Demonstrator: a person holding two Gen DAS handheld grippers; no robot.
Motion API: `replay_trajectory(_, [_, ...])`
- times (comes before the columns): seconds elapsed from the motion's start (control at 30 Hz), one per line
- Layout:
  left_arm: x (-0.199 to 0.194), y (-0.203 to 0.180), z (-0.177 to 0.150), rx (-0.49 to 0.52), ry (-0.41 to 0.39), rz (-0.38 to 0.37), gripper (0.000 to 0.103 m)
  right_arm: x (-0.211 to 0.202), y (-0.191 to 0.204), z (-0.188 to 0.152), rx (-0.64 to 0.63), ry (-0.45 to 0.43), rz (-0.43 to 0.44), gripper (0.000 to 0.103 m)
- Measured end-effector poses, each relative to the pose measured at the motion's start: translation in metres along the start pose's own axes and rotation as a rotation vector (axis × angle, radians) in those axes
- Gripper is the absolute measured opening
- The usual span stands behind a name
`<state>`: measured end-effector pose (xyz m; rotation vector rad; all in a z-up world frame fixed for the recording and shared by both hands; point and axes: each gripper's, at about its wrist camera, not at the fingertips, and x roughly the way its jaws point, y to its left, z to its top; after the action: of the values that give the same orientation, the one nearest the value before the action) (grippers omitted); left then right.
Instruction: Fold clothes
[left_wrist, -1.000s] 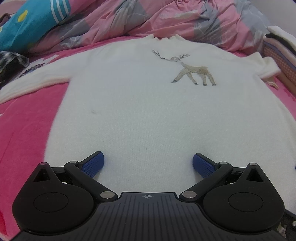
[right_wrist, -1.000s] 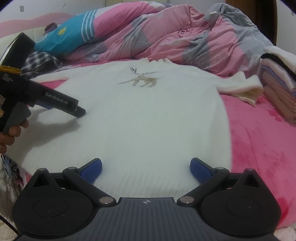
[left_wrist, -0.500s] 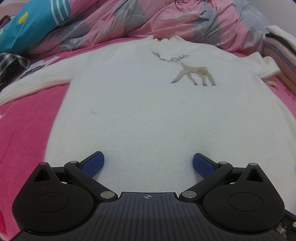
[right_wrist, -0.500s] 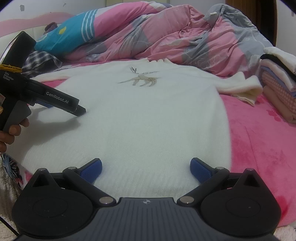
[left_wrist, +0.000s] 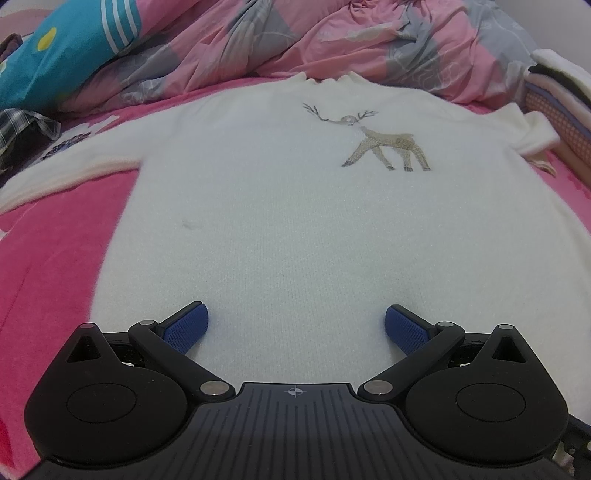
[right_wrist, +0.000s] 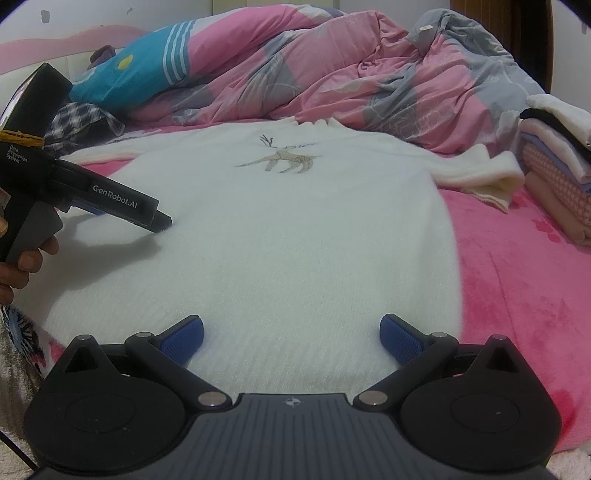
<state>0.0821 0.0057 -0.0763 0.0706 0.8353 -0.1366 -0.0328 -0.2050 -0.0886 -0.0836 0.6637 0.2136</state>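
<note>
The white sweater is viewed by both wrist cameras from low and close at its hem, facing its collar. The right view is set further right; the sweater's deer print is shared.

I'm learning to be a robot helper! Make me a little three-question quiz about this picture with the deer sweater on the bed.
1. True or false: the white sweater lies flat with the deer facing up.
2. What are the left gripper and right gripper holding? A) a sleeve B) the hem C) nothing
3. Fill in: the folded clothes stack sits past the sweater's ______ sleeve, which is bunched up.

Key
1. True.
2. C; both are open above the sweater's lower part.
3. Right.
</note>
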Motion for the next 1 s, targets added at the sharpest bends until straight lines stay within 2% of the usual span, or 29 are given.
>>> replay_trajectory(0.53, [-0.001,-0.002,-0.003,0.021,-0.015,0.007,0.103,-0.001,0.0,-0.001,0.0,-0.004,0.001,0.103])
replay_trajectory(1.0, [-0.021,0.008,-0.022,0.049,-0.033,-0.042,0.103,-0.001,-0.001,-0.002,0.0,-0.014,0.005,0.103])
